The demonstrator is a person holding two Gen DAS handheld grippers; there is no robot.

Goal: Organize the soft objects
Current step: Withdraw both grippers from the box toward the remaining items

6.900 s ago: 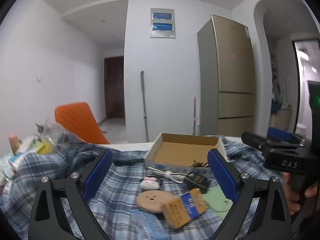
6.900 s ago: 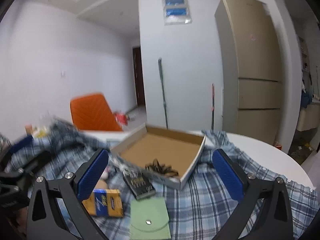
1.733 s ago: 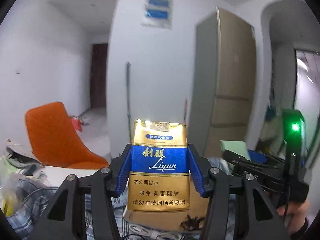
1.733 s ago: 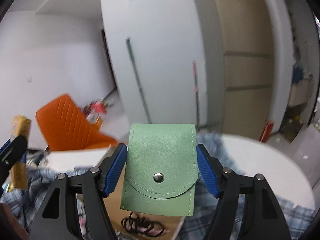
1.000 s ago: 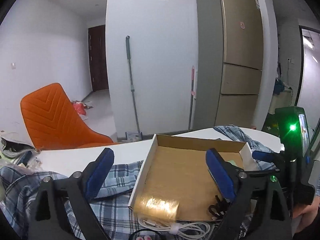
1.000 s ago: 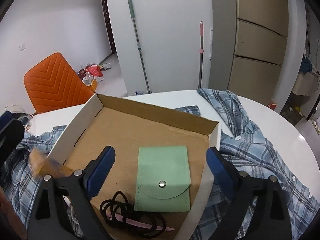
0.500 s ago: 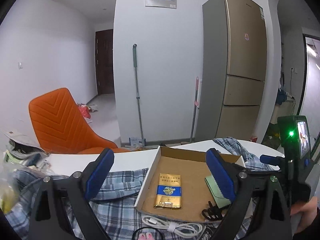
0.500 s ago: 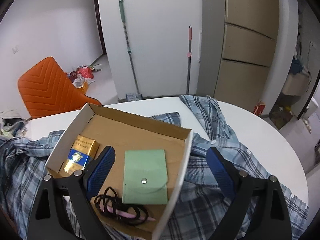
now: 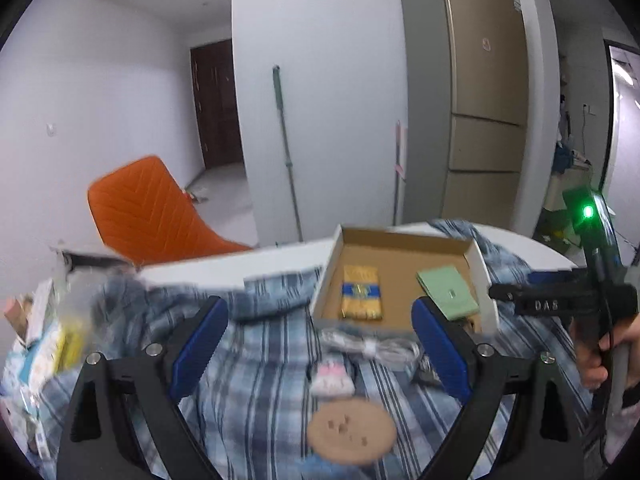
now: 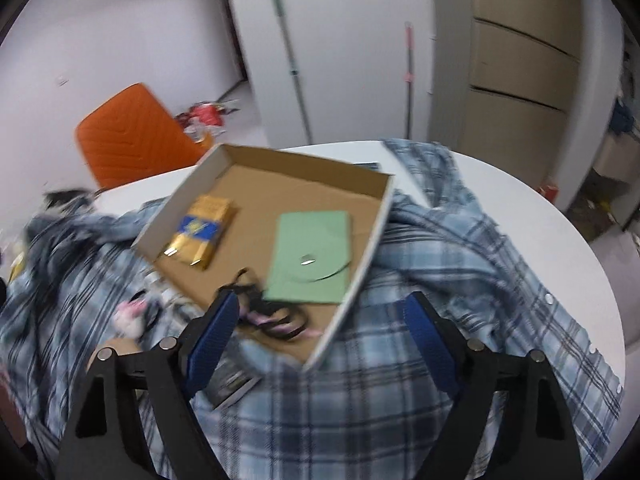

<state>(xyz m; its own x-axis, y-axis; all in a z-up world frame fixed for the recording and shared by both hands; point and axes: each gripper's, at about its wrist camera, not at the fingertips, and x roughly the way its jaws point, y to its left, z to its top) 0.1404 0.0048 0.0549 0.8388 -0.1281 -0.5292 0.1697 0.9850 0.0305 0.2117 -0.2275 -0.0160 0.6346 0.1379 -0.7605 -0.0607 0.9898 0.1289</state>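
The left gripper (image 9: pixel 318 344) hovers low over the table, tilted slightly downward, its blue-padded fingers (image 9: pixel 199 342) spread wide with nothing between them. The right gripper (image 10: pixel 320 332) hangs higher, pitched down toward the near corner of the box, its blue ribbed pads (image 10: pixel 428 338) likewise parted and empty; in the left wrist view its black body reaches in from the right, held in a bare hand (image 9: pixel 602 354).

The shallow cardboard box (image 10: pixel 382 216), white outside and raw brown inside, rests on a rumpled blue plaid shirt (image 10: pixel 460 264) spread over a round white table (image 10: pixel 560 240). Inside lie a glossy gold-and-blue cigarette pack (image 10: pixel 202 230), a flat, matte green pouch (image 10: pixel 310 256) with a rounded flap and metal snap, and a tangle of black cord (image 10: pixel 266 312) at the near edge.

Outside the box, on the shirt, sit a coiled white cable (image 9: pixel 370 346), a small pink-and-white plush (image 9: pixel 332 376) and a round tan disc (image 9: pixel 352 430), all blurred. An orange quilted chair (image 9: pixel 148 212) stands behind.
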